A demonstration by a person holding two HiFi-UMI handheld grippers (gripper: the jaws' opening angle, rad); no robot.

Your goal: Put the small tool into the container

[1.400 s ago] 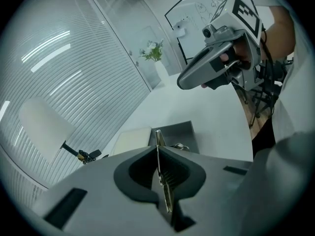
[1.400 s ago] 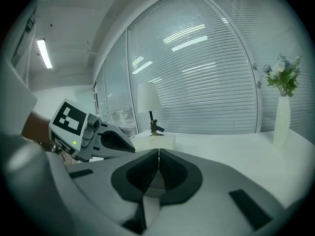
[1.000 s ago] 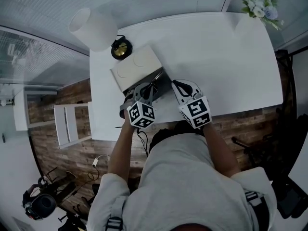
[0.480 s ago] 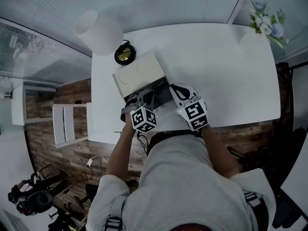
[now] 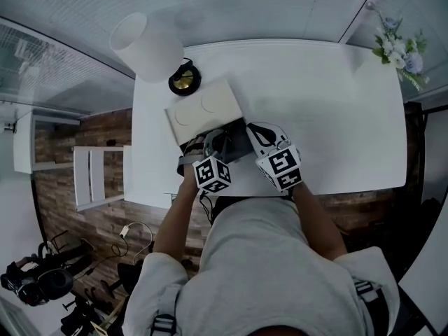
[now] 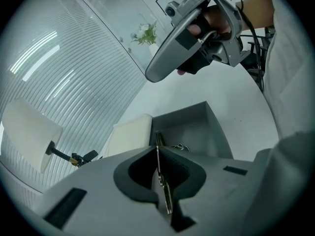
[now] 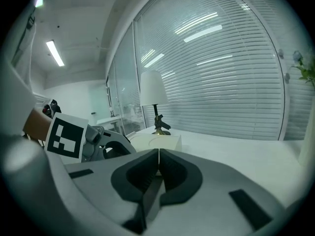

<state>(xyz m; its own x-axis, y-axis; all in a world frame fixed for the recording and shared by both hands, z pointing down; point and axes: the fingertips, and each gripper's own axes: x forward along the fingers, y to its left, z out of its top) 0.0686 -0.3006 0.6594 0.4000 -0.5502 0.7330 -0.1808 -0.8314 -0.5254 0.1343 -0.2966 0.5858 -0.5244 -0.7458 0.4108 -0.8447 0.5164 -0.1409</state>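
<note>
Both forearms reach forward from the near edge of the white worktop (image 5: 329, 96), wrists close together over the grey container (image 6: 197, 124). The left tongs (image 6: 157, 149) point down toward its open inside, pressed together on the small tool (image 6: 163, 181) – a thin metal strip held edge-on, its tip just above the container's near wall. The right tongs (image 7: 158, 154) hang just beside, above the container, closed on nothing. A cream lid (image 5: 203, 107) lies against the container's far side, with a lamp (image 5: 147, 44) beyond. From the head view the tool is too small to make out – the marker cubes cover both hands.
</note>
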